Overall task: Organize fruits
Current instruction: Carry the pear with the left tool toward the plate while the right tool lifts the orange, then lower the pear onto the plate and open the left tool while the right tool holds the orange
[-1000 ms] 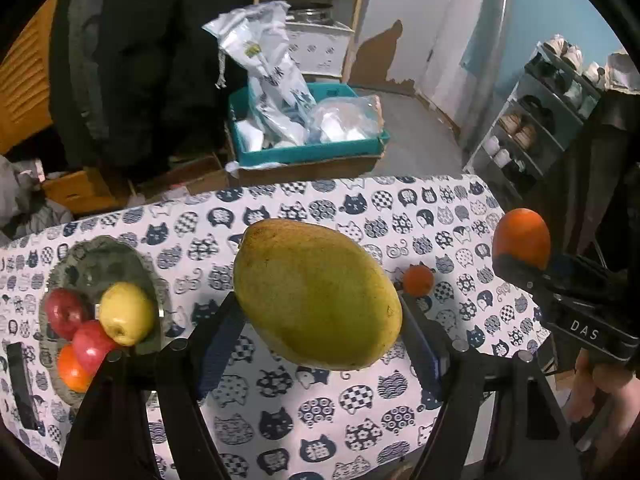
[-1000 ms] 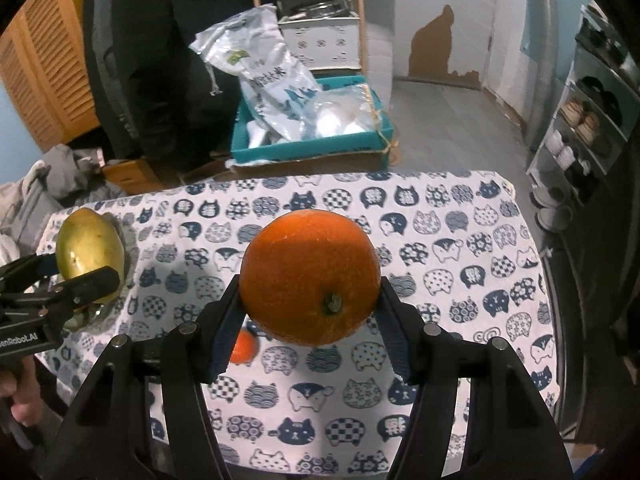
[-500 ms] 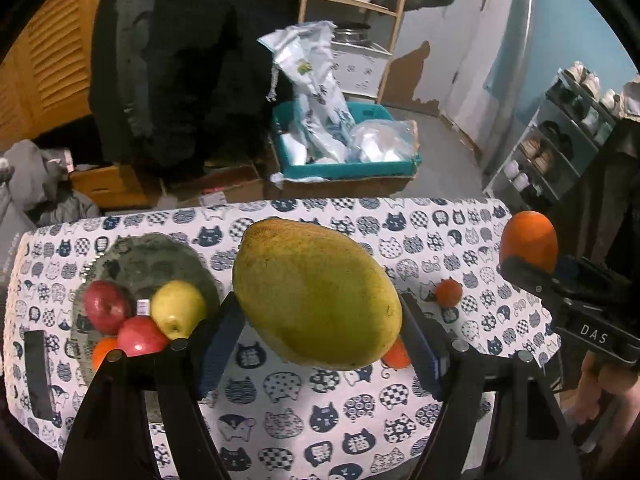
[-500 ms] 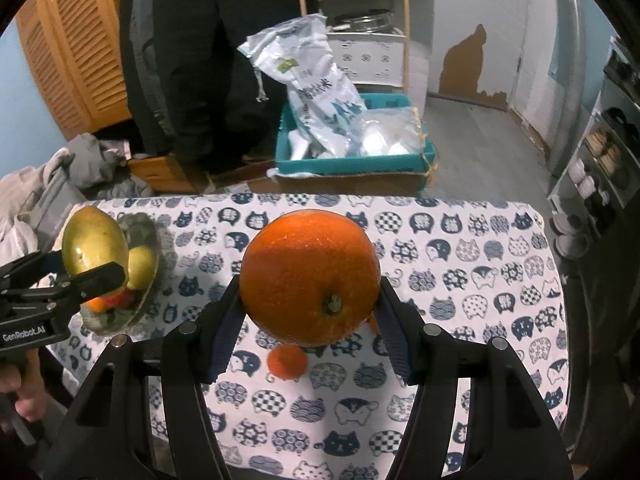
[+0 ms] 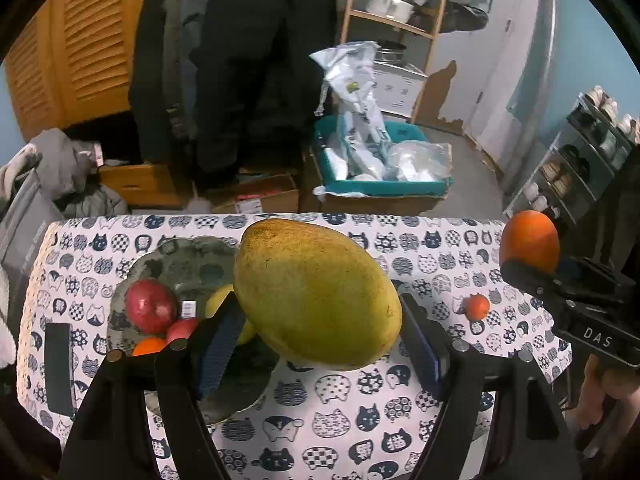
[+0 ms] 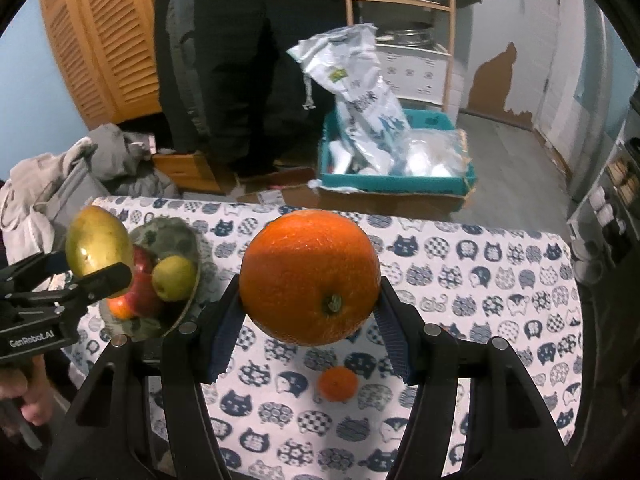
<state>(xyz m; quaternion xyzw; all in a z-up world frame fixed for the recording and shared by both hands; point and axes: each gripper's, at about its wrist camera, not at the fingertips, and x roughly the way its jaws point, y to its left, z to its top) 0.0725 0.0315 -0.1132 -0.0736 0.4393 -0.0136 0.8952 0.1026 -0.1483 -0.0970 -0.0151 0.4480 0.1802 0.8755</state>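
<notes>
Yellow-green and heavy-looking, the mango (image 5: 316,292) sits pinched between the ribbed blue pads of the left gripper (image 5: 320,336), held clear above the table; beside it the right gripper (image 6: 308,320) is clamped on a large orange (image 6: 310,276), pads pressed to its flanks, stem end facing the camera. Both fruits hang in the air, so this looks like the carrying step, with the drop-off yet to come. Just below and to the left of the mango lies the mottled grey-green plate (image 5: 180,260), already carrying a red apple (image 5: 151,306), a yellow-green apple (image 6: 174,277), a second red fruit and a small orange one at its near rim. Placing the mango calls for lowering it onto the bare far part of the plate, I'd judge, since the near side is crowded and a round fruit set against the others could roll. One small tangerine (image 6: 338,383) lies alone on the cat-print tablecloth (image 6: 460,280), under the right gripper and well apart from the plate, not yet gathered. A dark flat object (image 5: 58,364) rests near the table's left edge, close to the plate. Open cloth to the right gives plenty of room; the far table edge drops to a floor crowded with a teal crate (image 6: 396,180) of plastic bags and cardboard.
</notes>
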